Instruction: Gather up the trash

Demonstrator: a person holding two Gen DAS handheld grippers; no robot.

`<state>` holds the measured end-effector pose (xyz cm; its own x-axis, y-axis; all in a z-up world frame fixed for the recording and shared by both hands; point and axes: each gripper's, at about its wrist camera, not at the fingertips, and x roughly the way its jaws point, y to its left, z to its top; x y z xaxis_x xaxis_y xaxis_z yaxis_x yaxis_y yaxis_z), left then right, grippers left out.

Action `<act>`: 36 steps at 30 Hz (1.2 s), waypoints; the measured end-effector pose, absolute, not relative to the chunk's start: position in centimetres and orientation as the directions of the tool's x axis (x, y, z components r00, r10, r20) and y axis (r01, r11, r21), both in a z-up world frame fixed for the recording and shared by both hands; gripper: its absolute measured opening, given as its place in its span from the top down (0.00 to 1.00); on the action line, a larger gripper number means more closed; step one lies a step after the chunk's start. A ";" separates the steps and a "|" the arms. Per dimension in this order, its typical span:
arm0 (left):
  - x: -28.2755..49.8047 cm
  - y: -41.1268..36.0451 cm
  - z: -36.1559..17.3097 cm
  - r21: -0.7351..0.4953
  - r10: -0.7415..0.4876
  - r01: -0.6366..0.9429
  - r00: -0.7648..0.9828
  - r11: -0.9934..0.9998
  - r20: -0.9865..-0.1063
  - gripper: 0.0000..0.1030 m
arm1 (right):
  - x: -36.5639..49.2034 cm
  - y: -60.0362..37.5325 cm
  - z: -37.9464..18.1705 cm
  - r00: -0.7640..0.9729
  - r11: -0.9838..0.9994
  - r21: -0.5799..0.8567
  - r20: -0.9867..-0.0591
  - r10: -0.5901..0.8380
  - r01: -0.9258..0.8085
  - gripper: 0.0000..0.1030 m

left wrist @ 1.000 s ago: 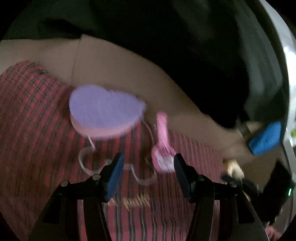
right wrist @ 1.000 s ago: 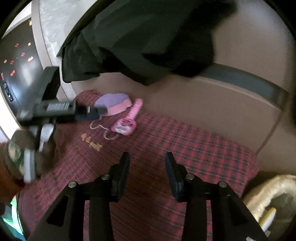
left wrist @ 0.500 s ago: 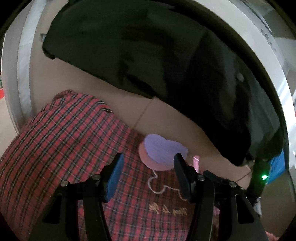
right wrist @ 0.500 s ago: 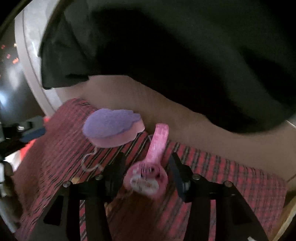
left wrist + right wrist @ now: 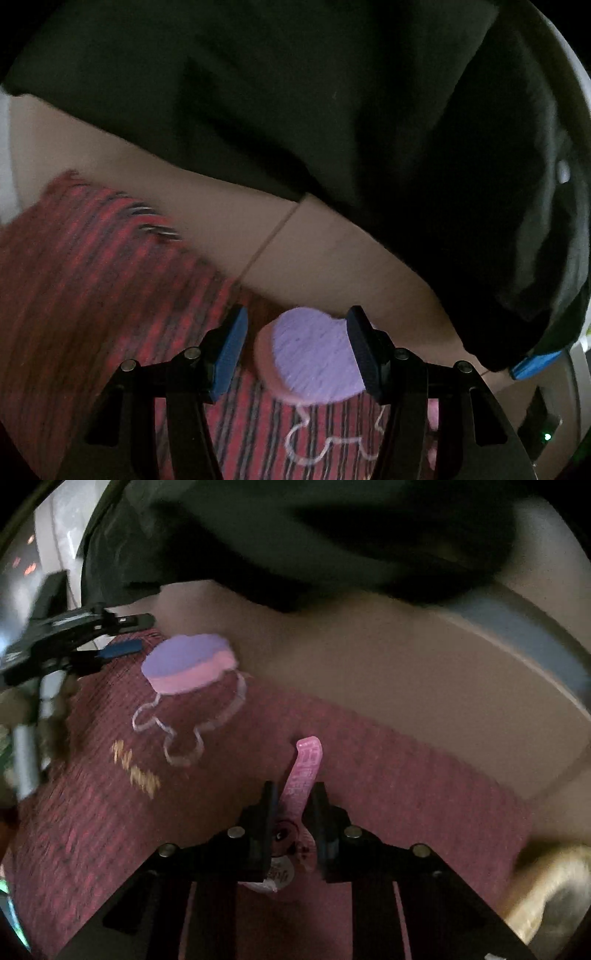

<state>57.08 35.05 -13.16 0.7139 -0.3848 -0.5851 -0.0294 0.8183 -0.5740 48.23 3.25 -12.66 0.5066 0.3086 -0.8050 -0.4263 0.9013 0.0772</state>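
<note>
The right claw (image 5: 291,805) has just been closing and now pinches the pink toy (image 5: 301,775) over the red blanket (image 5: 406,775); it could slip out. The left claw (image 5: 295,347) gapes around the purple heart pad (image 5: 310,362); it might bump it away.

A red plaid cushion (image 5: 369,775) on the tan seat (image 5: 388,672) carries a purple-and-pink sponge (image 5: 190,664).
</note>
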 end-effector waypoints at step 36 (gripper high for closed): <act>48.1 22.1 -15.7 -0.684 -0.427 -0.186 0.659 0.706 -0.620 0.44 | 36.0 -11.8 -10.3 0.585 0.881 0.294 -0.663 0.467 -0.370 0.81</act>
